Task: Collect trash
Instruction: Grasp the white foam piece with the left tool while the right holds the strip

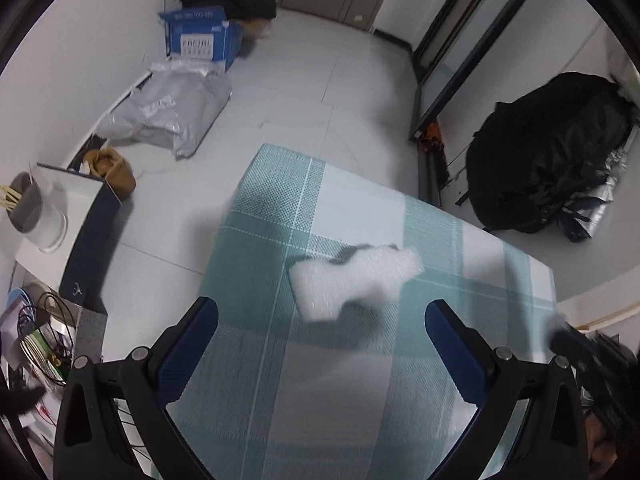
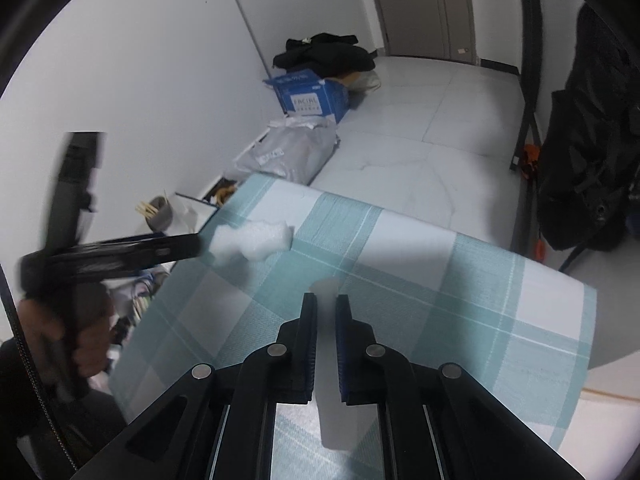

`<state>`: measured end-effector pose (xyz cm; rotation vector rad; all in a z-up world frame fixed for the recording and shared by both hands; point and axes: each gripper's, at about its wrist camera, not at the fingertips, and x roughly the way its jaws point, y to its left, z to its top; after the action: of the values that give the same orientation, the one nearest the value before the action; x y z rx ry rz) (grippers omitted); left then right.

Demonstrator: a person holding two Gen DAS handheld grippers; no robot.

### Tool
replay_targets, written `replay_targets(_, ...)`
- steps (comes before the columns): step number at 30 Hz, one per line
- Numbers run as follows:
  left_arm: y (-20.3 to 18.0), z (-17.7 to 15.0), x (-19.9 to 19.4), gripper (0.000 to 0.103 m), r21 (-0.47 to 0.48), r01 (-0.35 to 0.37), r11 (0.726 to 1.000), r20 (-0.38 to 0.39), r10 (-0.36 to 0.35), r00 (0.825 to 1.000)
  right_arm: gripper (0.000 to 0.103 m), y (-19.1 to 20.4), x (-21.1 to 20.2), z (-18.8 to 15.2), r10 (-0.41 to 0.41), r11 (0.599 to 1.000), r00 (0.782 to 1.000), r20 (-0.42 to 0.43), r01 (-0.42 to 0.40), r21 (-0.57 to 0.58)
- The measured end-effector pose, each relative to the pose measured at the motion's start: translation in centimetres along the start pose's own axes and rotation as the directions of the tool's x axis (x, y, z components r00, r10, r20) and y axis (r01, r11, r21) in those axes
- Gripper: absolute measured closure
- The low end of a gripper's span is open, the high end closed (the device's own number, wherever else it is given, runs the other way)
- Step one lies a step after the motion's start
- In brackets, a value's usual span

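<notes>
Foam strip [image 2: 327, 308] between right tongs [image 2: 326, 304]

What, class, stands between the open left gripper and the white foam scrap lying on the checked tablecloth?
Nothing visible. The left gripper is open just short of the white foam scrap, with only bare checked tablecloth between them. The right gripper, off to the side, is shut on a thin white strip.

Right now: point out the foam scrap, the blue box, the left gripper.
foam scrap [image 1: 354, 282], left wrist view, middle of the white piece
blue box [image 2: 310, 98], right wrist view, printed front face
left gripper [image 1: 322, 332], left wrist view, midway between fingertips
</notes>
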<state>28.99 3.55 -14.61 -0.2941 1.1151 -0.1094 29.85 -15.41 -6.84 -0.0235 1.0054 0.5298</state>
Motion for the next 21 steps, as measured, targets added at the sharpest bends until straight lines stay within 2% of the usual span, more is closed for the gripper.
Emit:
replay_targets(2, -0.4, 0.2, 0.5, 0.002, 0.017, -0.022, 1.000, 0.003, 0.022, 1.000, 0.095, 0.0, -0.5, -0.2, 0.004, 1.000, 1.000, 0.008, -0.004, -0.006)
replay_targets(6, -2.4, 0.3, 0.6, 0.001, 0.154, -0.048, 0.987, 0.020, 0.046, 0.999, 0.095, -0.4, -1.3, -0.6, 0.014, 1.000, 1.000, 0.019, -0.014, -0.010)
replay_targets(9, -3.8, 0.0, 2.2, 0.001, 0.285, -0.075, 0.955, -0.050, 0.093, 0.994, 0.095, -0.7, -1.8, -0.7, 0.022, 1.000, 0.999, 0.025, -0.021, -0.008)
replay_targets(13, -3.5, -0.2, 3.0, 0.003, 0.325, -0.090, 0.941, -0.091, 0.126, 0.988, 0.095, -1.0, -2.3, -0.6, 0.028, 1.000, 0.999, 0.039, -0.028, -0.005)
replay_targets(16, -3.8, -0.2, 2.3, 0.021, 0.374, -0.108, 0.921, -0.062, 0.141, 0.988, 0.095, -1.2, -2.7, -0.6, 0.032, 1.000, 0.998, 0.048, -0.032, -0.001)
replay_targets(17, -3.9, -0.1, 2.1, 0.037, 0.379, -0.101, 0.920, -0.055, 0.131, 0.990, 0.095, -1.3, -2.8, -0.6, 0.032, 0.999, 0.998, 0.052, -0.032, 0.002)
replay_targets(21, -4.0, 0.2, 2.0, 0.043, 0.371, -0.097, 0.924, -0.075, 0.134, 0.988, 0.095, -1.7, -3.3, -0.6, 0.033, 0.999, 0.998, 0.060, -0.034, 0.011)
